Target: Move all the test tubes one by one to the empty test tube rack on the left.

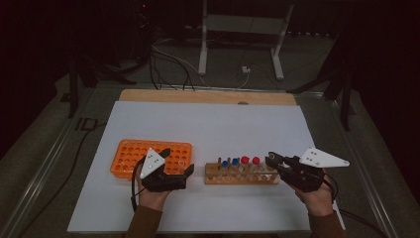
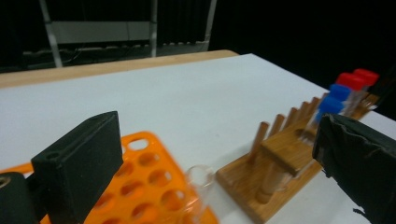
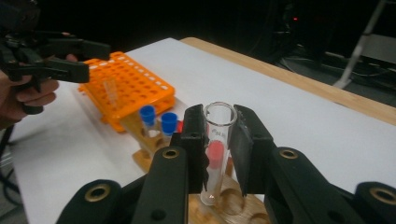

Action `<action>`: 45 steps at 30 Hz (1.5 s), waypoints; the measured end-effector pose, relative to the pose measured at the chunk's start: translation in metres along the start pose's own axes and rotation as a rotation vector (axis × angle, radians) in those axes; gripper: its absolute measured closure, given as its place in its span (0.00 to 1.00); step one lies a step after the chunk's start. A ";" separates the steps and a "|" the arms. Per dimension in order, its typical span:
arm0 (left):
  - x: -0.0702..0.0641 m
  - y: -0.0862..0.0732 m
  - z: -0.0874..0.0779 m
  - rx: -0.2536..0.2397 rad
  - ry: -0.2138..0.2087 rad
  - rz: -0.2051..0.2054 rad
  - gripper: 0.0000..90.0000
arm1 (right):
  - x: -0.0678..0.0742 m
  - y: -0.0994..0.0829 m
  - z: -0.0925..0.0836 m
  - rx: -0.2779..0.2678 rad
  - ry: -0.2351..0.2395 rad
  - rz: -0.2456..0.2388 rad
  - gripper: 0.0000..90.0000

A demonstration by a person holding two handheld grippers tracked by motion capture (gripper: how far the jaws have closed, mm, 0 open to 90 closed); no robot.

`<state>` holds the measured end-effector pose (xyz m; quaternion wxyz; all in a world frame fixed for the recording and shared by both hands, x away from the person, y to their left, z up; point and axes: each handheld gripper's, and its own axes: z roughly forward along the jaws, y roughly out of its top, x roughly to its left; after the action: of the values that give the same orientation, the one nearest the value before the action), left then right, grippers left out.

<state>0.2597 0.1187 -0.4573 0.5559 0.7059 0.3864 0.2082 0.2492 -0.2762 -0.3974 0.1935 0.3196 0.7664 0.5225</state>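
Observation:
My right gripper (image 3: 218, 135) is shut on a clear uncapped glass tube (image 3: 218, 149), held upright with its foot just above a hole at the right end of the wooden rack (image 3: 219, 212). In the high view that gripper (image 1: 271, 159) sits at the wooden rack's (image 1: 241, 177) right end. Blue-capped tubes (image 1: 230, 162) and red-capped tubes (image 1: 250, 160) stand in that rack. My left gripper (image 2: 215, 144) is open wide over the orange rack's (image 2: 149, 182) right corner, with another uncapped tube (image 2: 198, 186) standing in the rack between its jaws, untouched.
A white sheet (image 1: 208, 124) covers the table, with a wooden edge (image 1: 208, 95) showing at the back. Most holes of the orange rack (image 1: 133, 153) hold nothing. Cables and a white stand's legs (image 1: 237, 49) lie on the dark floor beyond.

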 end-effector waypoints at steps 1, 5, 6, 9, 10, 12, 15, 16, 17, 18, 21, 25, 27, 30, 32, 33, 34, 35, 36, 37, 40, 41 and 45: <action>-0.003 0.002 0.001 -0.003 -0.008 0.010 0.03 | 0.001 0.000 0.001 0.002 0.008 -0.003 0.85; -0.017 0.006 0.005 -0.004 -0.035 0.045 0.03 | 0.008 0.001 0.008 0.015 0.039 -0.006 0.85; -0.021 0.007 0.006 -0.003 -0.045 0.051 0.04 | 0.010 0.001 0.009 0.015 0.048 -0.006 0.85; -0.030 0.008 0.008 -0.009 -0.071 0.053 0.05 | 0.016 0.002 0.014 0.019 0.071 -0.009 0.85; -0.034 0.008 0.009 -0.008 -0.079 0.059 0.05 | 0.018 0.003 0.015 0.019 0.081 -0.007 0.85; -0.042 0.009 0.011 -0.003 -0.093 0.076 0.06 | 0.023 0.004 0.019 0.018 0.102 -0.004 0.85; -0.055 0.011 0.015 0.005 -0.132 0.103 0.07 | 0.031 0.005 0.025 0.024 0.124 -0.012 0.85; -0.059 0.012 0.016 0.006 -0.143 0.112 0.07 | 0.034 0.005 0.028 0.028 0.130 -0.015 0.85; -0.064 0.012 0.017 0.009 -0.158 0.121 0.08 | 0.036 0.005 0.030 0.030 0.137 -0.016 0.85; -0.069 0.012 0.018 0.018 -0.175 0.136 0.10 | 0.039 0.005 0.032 0.034 0.141 -0.017 0.85; -0.079 0.011 0.023 0.036 -0.231 0.153 0.19 | 0.047 0.004 0.040 0.040 0.165 -0.010 0.85; -0.088 0.008 0.028 0.076 -0.256 0.181 0.33 | 0.053 0.002 0.046 0.051 0.180 -0.011 0.85; -0.090 0.007 0.030 0.094 -0.257 0.194 0.43 | 0.057 0.001 0.050 0.058 0.193 -0.017 0.85; -0.092 0.005 0.032 0.118 -0.266 0.208 0.60 | 0.062 0.002 0.052 0.063 0.206 -0.023 0.84; -0.093 0.005 0.033 0.128 -0.275 0.214 0.66 | 0.063 0.002 0.053 0.064 0.210 -0.027 0.84; -0.094 0.004 0.034 0.131 -0.273 0.215 0.68 | 0.064 0.002 0.054 0.064 0.215 -0.025 0.84; -0.094 0.004 0.034 0.137 -0.271 0.218 0.70 | 0.064 0.002 0.054 0.064 0.219 -0.023 0.84; -0.094 0.004 0.034 0.138 -0.279 0.219 0.71 | 0.065 0.002 0.055 0.064 0.224 -0.021 0.85; -0.094 0.004 0.034 0.136 -0.282 0.220 0.73 | 0.065 0.002 0.055 0.065 0.227 -0.021 0.85; -0.095 0.004 0.034 0.135 -0.285 0.223 0.74 | 0.066 0.002 0.055 0.067 0.229 -0.020 0.85; -0.095 0.003 0.035 0.137 -0.301 0.232 0.83 | 0.067 0.002 0.056 0.069 0.234 -0.025 0.85; -0.094 0.003 0.035 0.138 -0.304 0.231 0.83 | 0.067 0.002 0.056 0.070 0.234 -0.028 0.85; -0.093 0.003 0.034 0.139 -0.309 0.231 0.84 | 0.067 0.002 0.057 0.070 0.239 -0.031 0.81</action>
<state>0.2281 0.0251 -0.4520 0.5311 0.8057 0.2265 0.1326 0.2371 -0.1909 -0.4147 0.0976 0.2500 0.8066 0.5267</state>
